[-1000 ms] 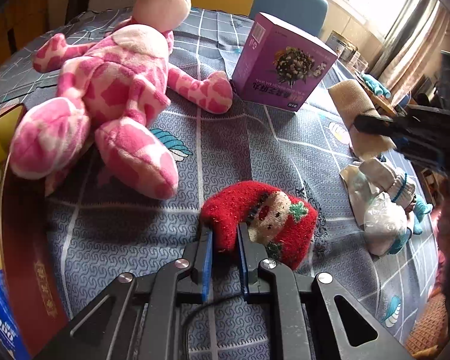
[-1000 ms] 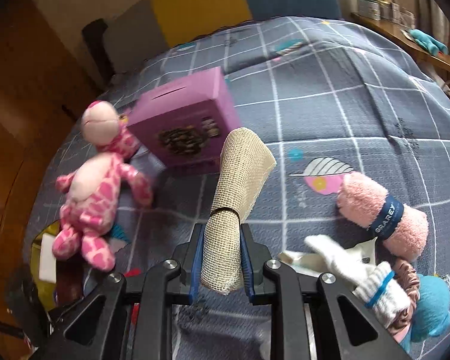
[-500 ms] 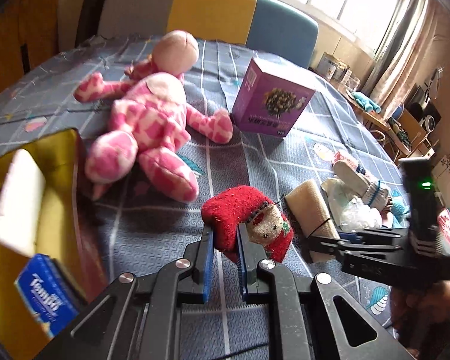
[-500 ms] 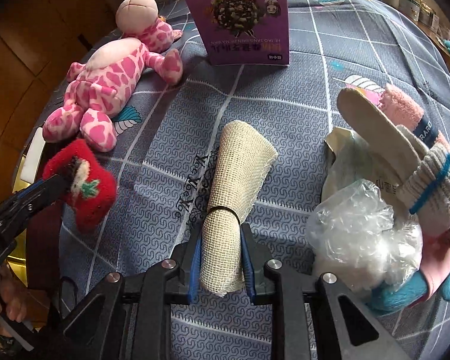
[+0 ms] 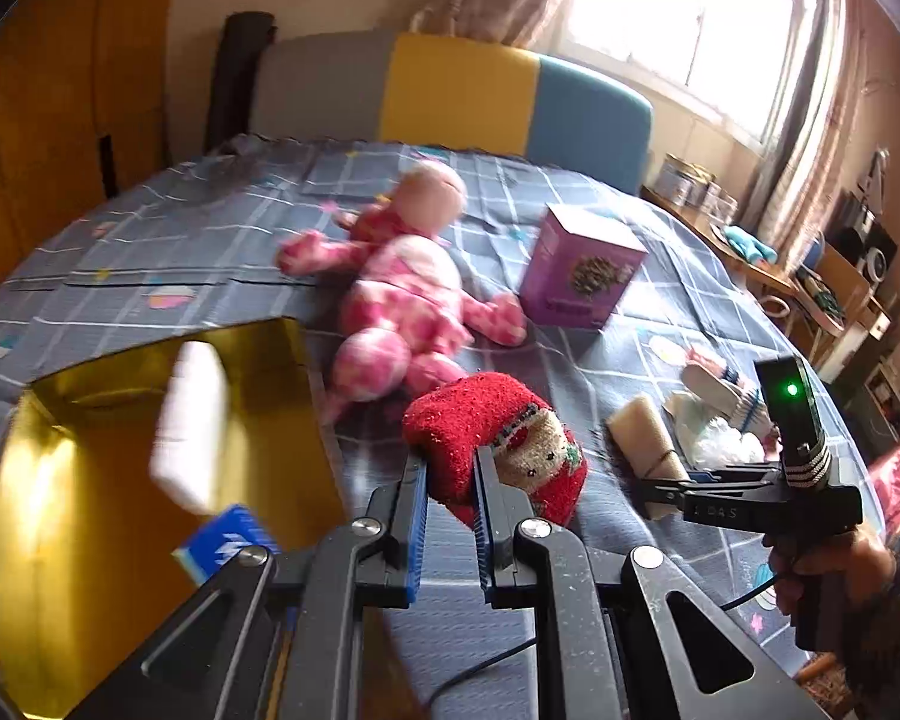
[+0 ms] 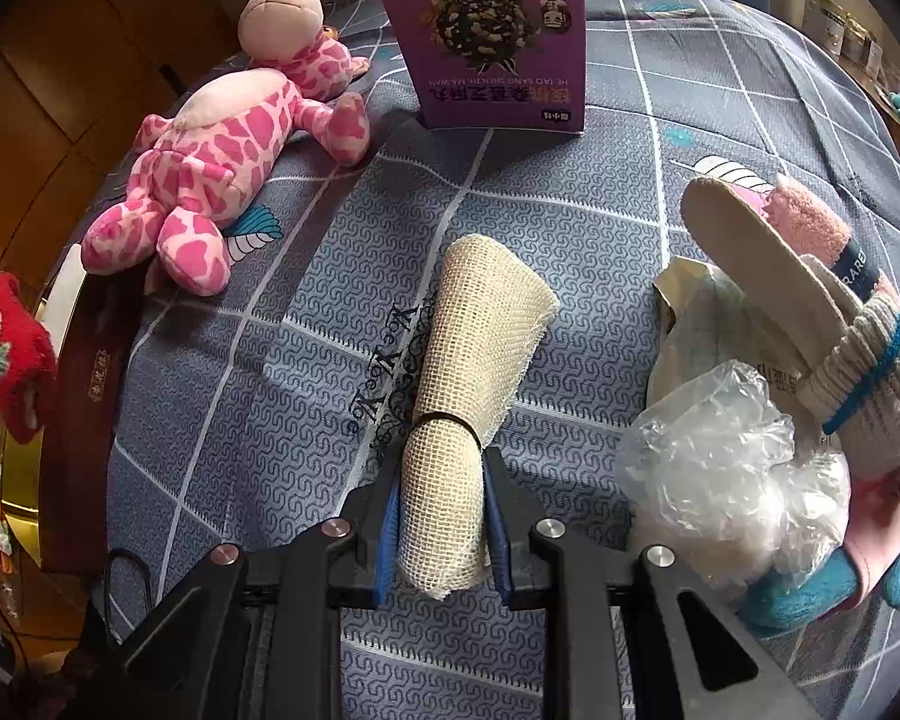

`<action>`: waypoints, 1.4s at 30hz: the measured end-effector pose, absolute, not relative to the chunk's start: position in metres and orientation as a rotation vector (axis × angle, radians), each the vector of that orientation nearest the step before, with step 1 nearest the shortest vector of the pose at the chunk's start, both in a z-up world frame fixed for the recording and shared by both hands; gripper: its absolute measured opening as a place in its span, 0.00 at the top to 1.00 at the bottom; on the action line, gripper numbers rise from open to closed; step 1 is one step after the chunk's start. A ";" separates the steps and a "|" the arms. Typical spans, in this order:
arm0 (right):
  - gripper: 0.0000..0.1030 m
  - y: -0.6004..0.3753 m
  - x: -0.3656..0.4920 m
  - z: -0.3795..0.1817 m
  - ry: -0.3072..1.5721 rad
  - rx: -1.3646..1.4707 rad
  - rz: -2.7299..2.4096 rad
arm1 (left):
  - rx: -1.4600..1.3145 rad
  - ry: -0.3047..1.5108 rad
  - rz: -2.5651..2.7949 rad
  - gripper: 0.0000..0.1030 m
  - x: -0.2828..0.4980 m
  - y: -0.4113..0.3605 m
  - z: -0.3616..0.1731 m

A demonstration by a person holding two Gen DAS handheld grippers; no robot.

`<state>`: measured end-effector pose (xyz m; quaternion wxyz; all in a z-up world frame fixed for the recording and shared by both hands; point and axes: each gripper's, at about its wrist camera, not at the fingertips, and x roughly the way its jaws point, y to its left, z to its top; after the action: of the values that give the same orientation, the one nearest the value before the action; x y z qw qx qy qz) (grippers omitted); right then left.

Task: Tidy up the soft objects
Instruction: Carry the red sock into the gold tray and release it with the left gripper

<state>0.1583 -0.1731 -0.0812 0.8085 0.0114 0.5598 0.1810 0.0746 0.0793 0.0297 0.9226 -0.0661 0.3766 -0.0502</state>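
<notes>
- Up front in the left wrist view, the left gripper (image 5: 448, 480) is clamped on a red Christmas sock (image 5: 498, 441), which is lifted clear of the blue checked cloth (image 5: 168, 252).
- Only this view shows the inside of the gold box (image 5: 114, 480) at the left, with a white block (image 5: 189, 423) and a small blue packet (image 5: 225, 546) in it.
- Also seen from here, the right gripper (image 5: 669, 489) comes in from the right, pinching a beige rolled cloth (image 5: 648, 441).
- From the right wrist view, the right gripper (image 6: 441, 519) is closed on the narrow end of that rolled cloth (image 6: 474, 360); whether its far end touches the cloth cover I cannot tell.
- Just right of it lies a pile: a clear plastic bag (image 6: 726, 468), a knit glove (image 6: 858, 372), a pink sock (image 6: 810, 222).
- That pile is small and blurred in the left view.
- Both views show the pink toy (image 6: 222, 144) lying on its back and the purple carton (image 6: 498, 36) standing beside it.
- At the left edge of the right view the red sock (image 6: 15, 354) shows over the box's dark rim (image 6: 87, 372).
</notes>
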 end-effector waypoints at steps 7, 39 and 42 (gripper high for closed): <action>0.77 -0.171 0.153 -0.079 1.177 -0.030 0.384 | -0.136 0.731 0.054 0.87 0.053 0.136 0.041; 0.75 -0.165 0.147 -0.079 1.145 -0.102 0.391 | -0.270 0.898 0.338 0.63 0.109 0.275 -0.035; 0.75 -0.163 0.146 -0.079 1.140 -0.114 0.384 | -0.259 0.866 0.363 0.52 0.094 0.272 -0.026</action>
<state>0.1464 -0.1625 -0.0788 0.8229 -0.0536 0.5360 0.1805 0.0936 0.2720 -0.0259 0.8838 -0.1242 0.4160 0.1744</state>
